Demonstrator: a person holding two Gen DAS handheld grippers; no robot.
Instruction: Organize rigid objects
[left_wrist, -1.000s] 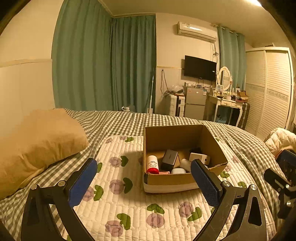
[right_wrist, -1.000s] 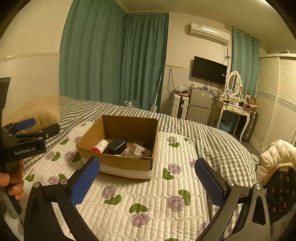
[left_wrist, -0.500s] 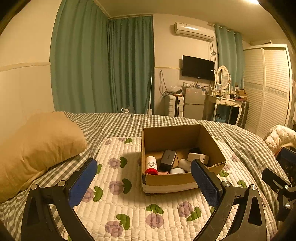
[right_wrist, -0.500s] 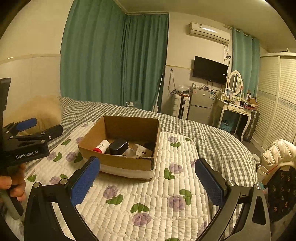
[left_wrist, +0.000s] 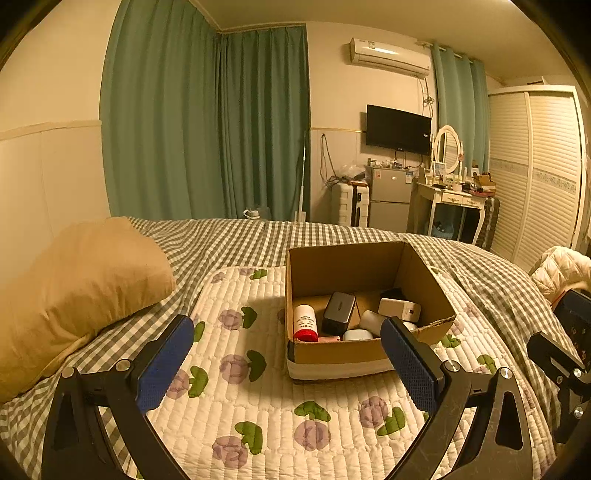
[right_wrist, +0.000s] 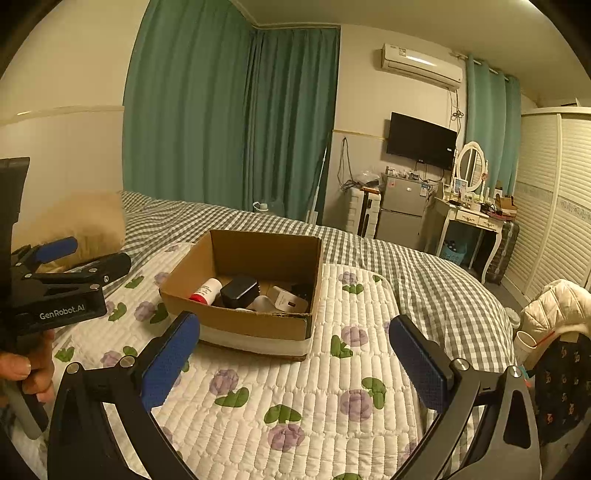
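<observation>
- Pillow (left_wrist: 74, 284) lies well left of the cardboard box (left_wrist: 365, 354), off the quilted mat (left_wrist: 280, 417) and clear of your path.
- Your left gripper (left_wrist: 288, 363) hangs with its jaws wide apart and empty, short of the box's near wall and nearly square to it; I judge it the nearer one.
- Inside the box, the red-capped bottle (left_wrist: 305, 323) lies at the left, long axis running away from you, cap toward the near wall; a dark block (left_wrist: 338, 312) leans just right of it, white pieces beyond.
- Your right gripper (right_wrist: 293, 363) is also open and empty, aimed right of the box, over bare mat where things could be set down.
</observation>
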